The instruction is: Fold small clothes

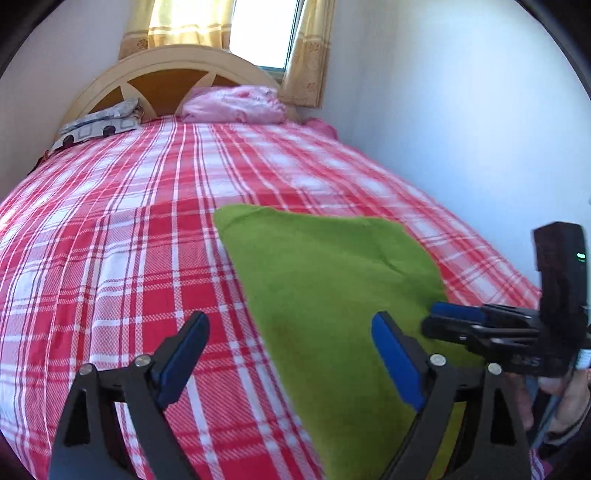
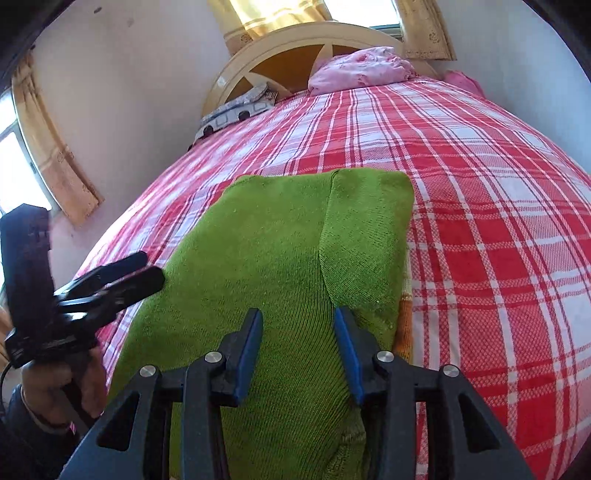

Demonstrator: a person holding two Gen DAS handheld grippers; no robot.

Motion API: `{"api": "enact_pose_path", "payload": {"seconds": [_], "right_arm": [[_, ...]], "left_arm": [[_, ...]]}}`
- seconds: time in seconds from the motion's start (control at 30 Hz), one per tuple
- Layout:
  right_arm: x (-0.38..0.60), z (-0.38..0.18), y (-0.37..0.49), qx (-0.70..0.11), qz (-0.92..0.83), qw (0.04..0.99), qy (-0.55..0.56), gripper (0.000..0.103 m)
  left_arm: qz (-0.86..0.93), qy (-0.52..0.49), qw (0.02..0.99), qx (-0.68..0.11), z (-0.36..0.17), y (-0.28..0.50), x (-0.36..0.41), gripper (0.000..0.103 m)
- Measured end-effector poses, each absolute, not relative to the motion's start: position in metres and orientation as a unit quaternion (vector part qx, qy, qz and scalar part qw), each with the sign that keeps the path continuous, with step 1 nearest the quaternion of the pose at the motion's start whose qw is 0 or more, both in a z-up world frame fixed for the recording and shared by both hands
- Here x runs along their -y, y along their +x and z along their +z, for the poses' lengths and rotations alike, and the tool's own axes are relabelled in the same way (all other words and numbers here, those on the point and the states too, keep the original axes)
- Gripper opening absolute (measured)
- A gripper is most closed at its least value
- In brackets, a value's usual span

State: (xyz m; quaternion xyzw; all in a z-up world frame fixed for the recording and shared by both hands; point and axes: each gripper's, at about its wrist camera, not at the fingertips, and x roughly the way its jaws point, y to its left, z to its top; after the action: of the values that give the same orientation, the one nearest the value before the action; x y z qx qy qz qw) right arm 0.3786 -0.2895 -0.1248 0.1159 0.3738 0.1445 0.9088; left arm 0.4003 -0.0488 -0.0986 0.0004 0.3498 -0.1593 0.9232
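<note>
A green knit garment point(image 1: 332, 280) point(image 2: 280, 240) lies folded and flat on the red-and-white plaid bed sheet point(image 1: 122, 258) point(image 2: 498, 229). A fold line runs down its right part, and an orange bit point(image 2: 404, 325) shows at its right edge. My left gripper point(image 1: 290, 336) stands wide open over the garment's left edge, one finger above the sheet and the other above the green knit. My right gripper point(image 2: 299, 332) is open just above the garment's near part, its pads apart and nothing pinched. Each gripper also appears in the other's view: the right gripper point(image 1: 454, 319) and the left gripper point(image 2: 136, 271), both in a person's hand.
At the bed's head a pink bundle point(image 1: 236, 105) point(image 2: 358, 68) and a grey patterned cloth point(image 1: 99, 123) point(image 2: 236, 110) lie against the curved wooden headboard point(image 1: 166, 70). A white wall point(image 1: 461, 129) runs along the bed's right side. Curtained windows point(image 1: 258, 29) point(image 2: 44, 147) are behind and to the left.
</note>
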Motion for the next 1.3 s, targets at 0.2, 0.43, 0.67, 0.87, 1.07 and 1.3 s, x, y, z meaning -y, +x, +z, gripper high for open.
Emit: {"api": "enact_pose_path", "payload": {"seconds": [0.2, 0.43, 0.67, 0.87, 1.07, 1.3], "right_arm": [[0.287, -0.124, 0.383, -0.372, 0.145, 0.910, 0.110, 0.042], [0.287, -0.117, 0.378, -0.377, 0.141, 0.908, 0.114, 0.043], [0.270, -0.113, 0.346, -0.361, 0.125, 0.923, 0.040, 0.054], [0.272, -0.116, 0.347, -0.367, 0.127, 0.921, 0.011, 0.054], [0.277, -0.123, 0.345, -0.365, 0.132, 0.922, -0.010, 0.055], [0.316, -0.100, 0.343, -0.336, 0.152, 0.926, 0.086, 0.057]], "left_arm": [[-0.148, -0.026, 0.911, -0.385, -0.128, 0.412, 0.041, 0.103], [-0.155, -0.051, 0.914, -0.372, -0.117, 0.381, 0.029, 0.103], [-0.174, -0.027, 0.899, -0.402, -0.136, 0.351, 0.039, 0.103], [-0.175, -0.021, 0.892, -0.416, -0.140, 0.357, 0.048, 0.103], [-0.175, -0.006, 0.888, -0.426, -0.141, 0.360, 0.058, 0.103], [-0.181, 0.003, 0.887, -0.425, -0.143, 0.357, 0.063, 0.103]]}}
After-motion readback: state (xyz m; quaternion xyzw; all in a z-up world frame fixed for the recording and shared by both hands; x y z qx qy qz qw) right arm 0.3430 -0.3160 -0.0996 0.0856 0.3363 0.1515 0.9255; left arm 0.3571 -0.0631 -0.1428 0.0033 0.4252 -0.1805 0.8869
